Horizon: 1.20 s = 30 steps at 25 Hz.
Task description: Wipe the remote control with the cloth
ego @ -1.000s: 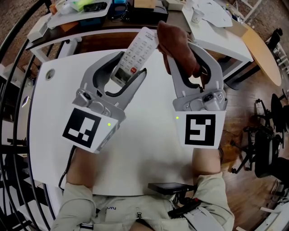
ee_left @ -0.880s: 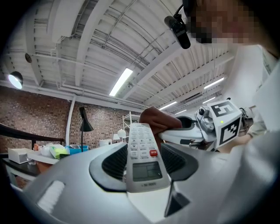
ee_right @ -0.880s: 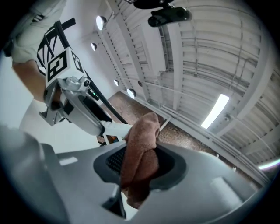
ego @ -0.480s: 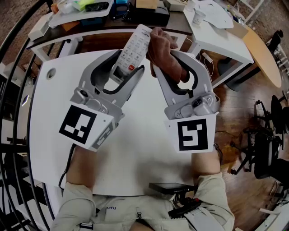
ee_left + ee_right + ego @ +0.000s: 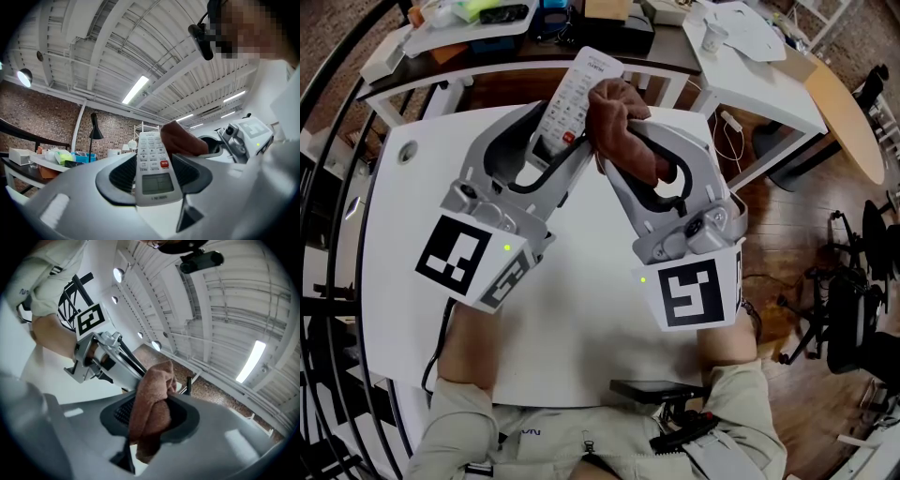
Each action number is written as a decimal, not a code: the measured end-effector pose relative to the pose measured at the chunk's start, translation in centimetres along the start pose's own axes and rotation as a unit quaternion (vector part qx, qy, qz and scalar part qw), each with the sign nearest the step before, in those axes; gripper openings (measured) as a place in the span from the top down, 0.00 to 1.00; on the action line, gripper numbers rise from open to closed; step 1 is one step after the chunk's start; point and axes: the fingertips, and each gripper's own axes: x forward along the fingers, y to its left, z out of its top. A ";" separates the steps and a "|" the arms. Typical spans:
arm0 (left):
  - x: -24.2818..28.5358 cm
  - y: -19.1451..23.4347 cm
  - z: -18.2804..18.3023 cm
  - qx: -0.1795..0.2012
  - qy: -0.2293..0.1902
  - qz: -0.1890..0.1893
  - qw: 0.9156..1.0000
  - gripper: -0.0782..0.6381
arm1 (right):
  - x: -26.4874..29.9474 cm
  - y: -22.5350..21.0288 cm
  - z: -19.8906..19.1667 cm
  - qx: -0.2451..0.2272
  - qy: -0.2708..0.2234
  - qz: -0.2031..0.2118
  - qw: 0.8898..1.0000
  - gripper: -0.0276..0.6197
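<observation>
My left gripper (image 5: 555,150) is shut on the lower end of a white remote control (image 5: 574,96), which sticks up and away with its buttons and small screen (image 5: 157,183) facing me. A bunched brown cloth (image 5: 622,127) is clamped in my right gripper (image 5: 639,159). The cloth's upper end presses against the remote's right side, beside the red button (image 5: 164,163). In the right gripper view the cloth (image 5: 152,406) fills the gap between the jaws, and the left gripper (image 5: 101,357) shows behind it.
Both grippers hover over a white table (image 5: 412,216). A dark phone-like device (image 5: 656,389) lies at its near edge. Cluttered desks (image 5: 469,28) stand behind, and a round wooden table (image 5: 844,103) to the right. A black rail (image 5: 328,187) curves along the left.
My right gripper has swung left with the cloth, bringing it from apart onto the remote's right side. The left gripper and remote shifted slightly left.
</observation>
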 end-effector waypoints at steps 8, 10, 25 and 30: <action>0.0 -0.5 0.5 -0.008 -0.009 -0.014 1.000 0.55 | -1.2 -1.6 -0.1 0.056 -0.019 0.016 0.998 0.78; 0.0 -0.5 0.6 -0.009 -0.010 -0.014 1.000 0.55 | -1.5 -2.8 0.1 0.082 -0.034 -0.011 0.996 0.78; -0.1 -2.8 1.6 -0.008 -0.027 -0.050 0.998 0.55 | -1.7 -6.6 -1.7 0.168 -0.053 -0.092 0.980 0.78; -0.5 -2.4 2.1 -0.019 -0.037 -0.049 0.998 0.55 | -0.8 -4.5 -0.7 0.159 -0.062 -0.057 0.984 0.78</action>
